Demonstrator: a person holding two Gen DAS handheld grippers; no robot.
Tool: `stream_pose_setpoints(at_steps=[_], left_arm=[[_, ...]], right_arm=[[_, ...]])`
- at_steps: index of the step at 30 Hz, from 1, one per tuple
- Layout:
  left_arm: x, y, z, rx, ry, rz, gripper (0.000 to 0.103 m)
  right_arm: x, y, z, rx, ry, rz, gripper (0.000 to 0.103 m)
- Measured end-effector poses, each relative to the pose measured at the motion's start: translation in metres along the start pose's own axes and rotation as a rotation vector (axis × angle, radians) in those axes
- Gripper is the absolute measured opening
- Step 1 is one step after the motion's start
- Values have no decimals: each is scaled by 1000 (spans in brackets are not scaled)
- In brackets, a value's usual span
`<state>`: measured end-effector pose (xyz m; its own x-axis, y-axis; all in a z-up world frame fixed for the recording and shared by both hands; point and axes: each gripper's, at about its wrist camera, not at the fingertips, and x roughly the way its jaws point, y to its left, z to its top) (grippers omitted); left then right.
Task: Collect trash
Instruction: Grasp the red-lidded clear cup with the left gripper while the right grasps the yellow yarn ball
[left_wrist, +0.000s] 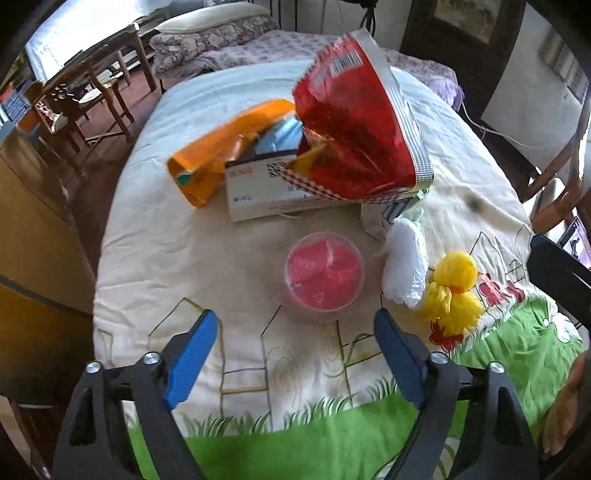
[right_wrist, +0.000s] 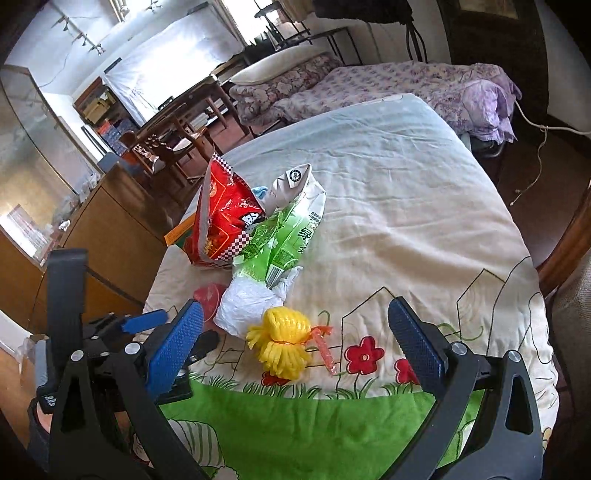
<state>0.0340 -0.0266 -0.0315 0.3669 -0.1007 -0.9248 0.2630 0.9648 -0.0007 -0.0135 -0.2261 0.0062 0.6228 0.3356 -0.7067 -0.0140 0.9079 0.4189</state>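
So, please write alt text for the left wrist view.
Open left tongs hover over a clear cup holding red plastic on a cloth-covered table. Behind it lie a red snack bag, white box and orange packet.

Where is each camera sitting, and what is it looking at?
Left wrist: on the left gripper, looking down at a clear cup with red stuff inside; its blue fingers show, open.
Right wrist: on the right gripper, facing the yellow net; its open fingers and the left gripper show.
Both share: red snack bag, yellow net, white plastic bag.
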Motion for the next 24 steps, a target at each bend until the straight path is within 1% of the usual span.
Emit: stream_pose_setpoints(at_steps=[4,7,9,10,11,12,15,20,24], left_arm=[[15,-2,10,-15,22,-6,77],[22,-4,18,-18,14,-6,76],[22,-5,20,-17,7,-7,73],[24,-6,21,-14,4,-7,67],[25,-8,21,-13,2,-8,58],[26,-9,21,-12,-1,-10,57],[23,-9,21,-21,-20,-21,57],[7,5,14,-71,-56,-67,57],[-10,15,5,-105,-88,-98,57]], right_arm=[[-1,-1,1,7,-1,9,96],[0,-4,1,21,3,16,96],[1,-6,2,31,7,22,96],[2,-7,2,34,8,23,96],[3,-8,2,37,11,24,96],[3,-8,3,38,12,24,96],[4,-8,2,39,13,21,96],[3,-8,2,37,13,4,96],[4,-2,-1,5,27,-46,96]])
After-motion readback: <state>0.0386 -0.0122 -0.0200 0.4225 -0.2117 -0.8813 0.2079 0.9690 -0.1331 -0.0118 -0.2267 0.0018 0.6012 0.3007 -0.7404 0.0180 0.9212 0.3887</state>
